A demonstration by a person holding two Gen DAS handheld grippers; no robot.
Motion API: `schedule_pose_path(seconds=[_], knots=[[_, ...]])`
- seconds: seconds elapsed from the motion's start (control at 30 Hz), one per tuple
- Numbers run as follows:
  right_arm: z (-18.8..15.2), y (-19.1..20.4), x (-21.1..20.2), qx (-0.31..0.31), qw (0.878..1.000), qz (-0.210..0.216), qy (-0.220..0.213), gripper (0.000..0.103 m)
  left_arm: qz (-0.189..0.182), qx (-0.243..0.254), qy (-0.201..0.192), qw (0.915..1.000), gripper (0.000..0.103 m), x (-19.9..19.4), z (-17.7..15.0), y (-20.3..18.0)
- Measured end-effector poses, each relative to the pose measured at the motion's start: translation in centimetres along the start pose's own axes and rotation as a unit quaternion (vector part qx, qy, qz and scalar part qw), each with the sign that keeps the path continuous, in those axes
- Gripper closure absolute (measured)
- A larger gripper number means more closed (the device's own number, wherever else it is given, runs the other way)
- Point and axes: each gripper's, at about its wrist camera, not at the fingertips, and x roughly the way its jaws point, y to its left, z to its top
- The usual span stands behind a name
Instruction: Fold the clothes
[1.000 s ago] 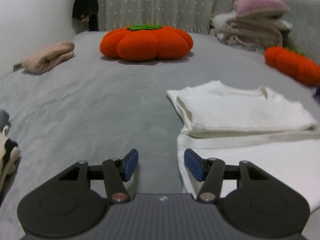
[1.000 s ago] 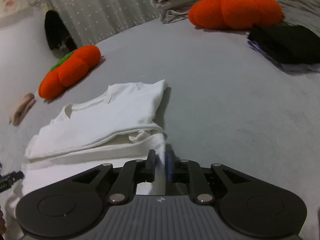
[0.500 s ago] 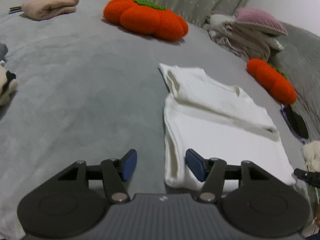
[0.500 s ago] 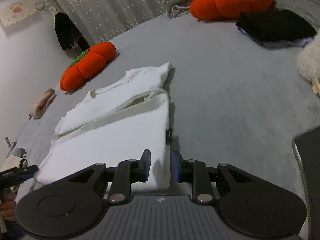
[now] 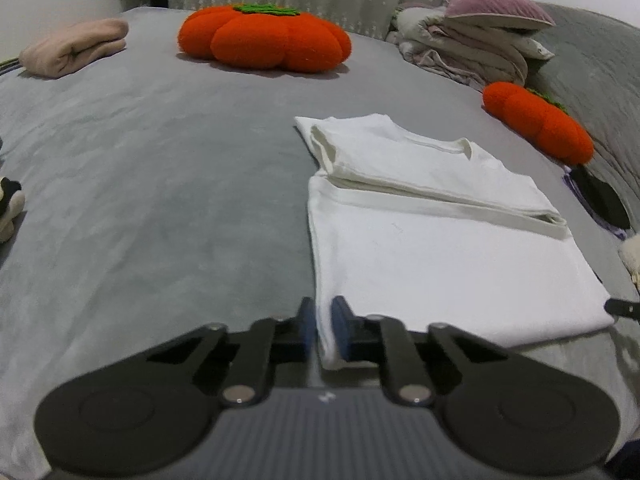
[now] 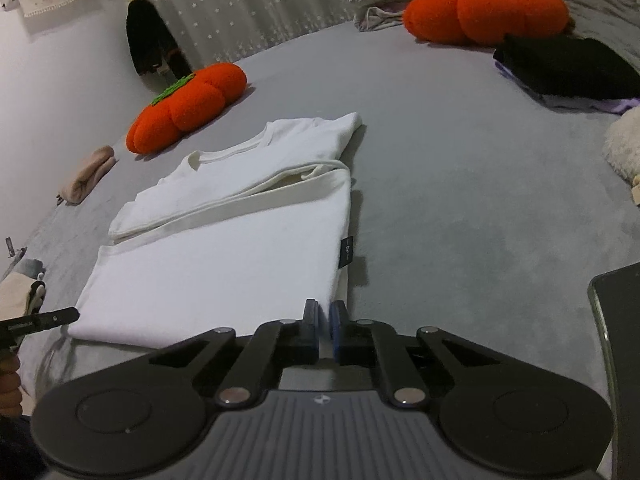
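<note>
A white T-shirt [image 5: 440, 248] lies flat on the grey bed, its top part with the collar folded over at the far end. It also shows in the right wrist view [image 6: 224, 256]. My left gripper [image 5: 323, 322] is shut on the shirt's near left bottom corner. My right gripper [image 6: 324, 322] is shut on the shirt's near right bottom corner, by the small black side label [image 6: 346, 252]. Both hold the hem low at the bed surface.
A large orange pumpkin cushion [image 5: 264, 38] sits at the back, a smaller one [image 5: 538, 120] at the right. A pink folded garment [image 5: 74, 48], stacked bedding [image 5: 472, 40] and dark folded clothes [image 6: 568, 66] lie around. A dark tablet edge [image 6: 616, 340] is at right.
Both grippers drew back from the folded top to the shirt's bottom hem. The left gripper closed on its corner; the right, which had opened, closed again on its corner.
</note>
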Motion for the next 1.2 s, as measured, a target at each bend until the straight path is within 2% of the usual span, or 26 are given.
schedule_pose_path(seconds=[0.2, 0.47, 0.73, 1.0, 1.07, 1.1, 1.13, 1.2], knots=[[-0.2, 0.1, -1.0, -0.010, 1.000, 0.005, -0.003, 0.097, -0.010, 0.004, -0.008, 0.9999, 0.094, -1.0, 0.4, 0.4], [-0.5, 0.2, -1.4, -0.013, 1.000, 0.005, 0.002, 0.098, 0.015, 0.045, 0.006, 0.9989, 0.094, -0.4, -0.3, -0.5], [-0.7, 0.3, -1.1, -0.025, 1.000, -0.008, 0.009, 0.098, 0.026, 0.063, 0.006, 0.9976, 0.092, -0.1, -0.4, -0.9], [-1.0, 1.2, 0.6, -0.062, 0.997, -0.051, 0.019, 0.097, 0.047, 0.089, 0.001, 0.9949, 0.084, 0.0, -0.6, -1.5], [-0.8, 1.0, 0.4, -0.059, 0.997, -0.049, 0.016, 0.095, 0.053, 0.081, -0.002, 0.9953, 0.067, -0.4, -0.4, -1.1], [-0.6, 0.9, 0.2, -0.057, 0.997, -0.051, 0.008, 0.092, 0.054, 0.076, -0.007, 0.9956, 0.063, -0.7, -0.2, -0.9], [-0.3, 0.7, -0.2, -0.055, 0.997, -0.055, -0.002, 0.088, 0.050, 0.068, -0.017, 0.9963, 0.060, -1.2, 0.1, -0.6], [0.1, 0.7, -0.8, -0.056, 0.996, -0.063, -0.025, 0.088, 0.054, 0.060, -0.038, 0.9960, 0.061, -1.8, 0.7, -0.4]])
